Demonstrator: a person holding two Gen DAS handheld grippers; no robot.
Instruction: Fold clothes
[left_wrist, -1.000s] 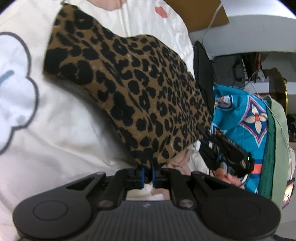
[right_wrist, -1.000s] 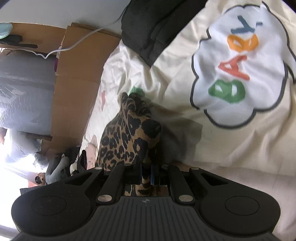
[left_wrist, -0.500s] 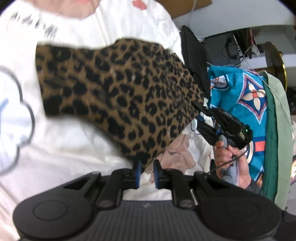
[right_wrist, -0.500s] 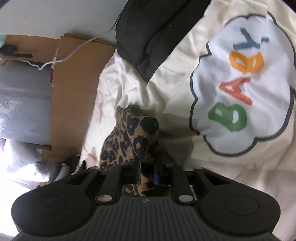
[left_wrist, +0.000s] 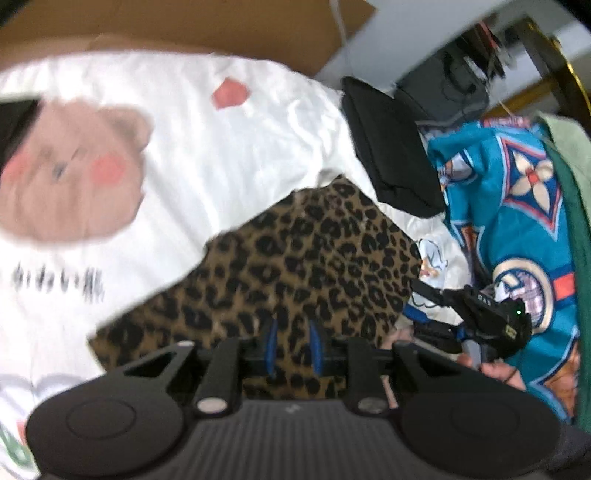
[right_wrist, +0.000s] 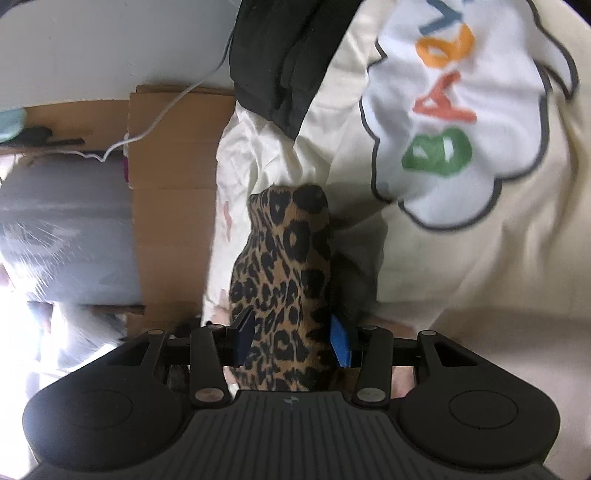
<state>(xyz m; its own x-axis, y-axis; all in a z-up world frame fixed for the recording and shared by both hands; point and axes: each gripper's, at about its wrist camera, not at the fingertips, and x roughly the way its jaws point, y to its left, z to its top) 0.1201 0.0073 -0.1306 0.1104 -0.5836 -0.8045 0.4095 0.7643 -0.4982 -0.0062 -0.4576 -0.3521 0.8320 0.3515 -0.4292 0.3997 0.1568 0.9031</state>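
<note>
A leopard-print cloth (left_wrist: 295, 266) lies spread on the white printed sheet (left_wrist: 229, 155). My left gripper (left_wrist: 292, 347) hovers above its near edge. Its jaws are opening, a small gap shows between the blue pads, and nothing is pinched there. In the right wrist view the cloth's end (right_wrist: 288, 266) stands bunched up between the pads of my right gripper (right_wrist: 291, 341). Those jaws are opening and the pads stand off the fabric on both sides. The left wrist view also shows the right gripper (left_wrist: 413, 302), held by a hand (left_wrist: 495, 369), at the cloth's right edge.
A black garment (left_wrist: 391, 147) lies at the sheet's far side, also seen in the right wrist view (right_wrist: 280, 55). A teal patterned cloth (left_wrist: 517, 221) and a green cloth (left_wrist: 576, 221) lie to the right. Cardboard (right_wrist: 173, 184) and a white cable (right_wrist: 166, 110) sit beyond the bed edge.
The left gripper let go of the leopard cloth, rose and rolled; the cloth dropped flat onto the sheet. The right gripper's jaws went from shut on the cloth's end to apart.
</note>
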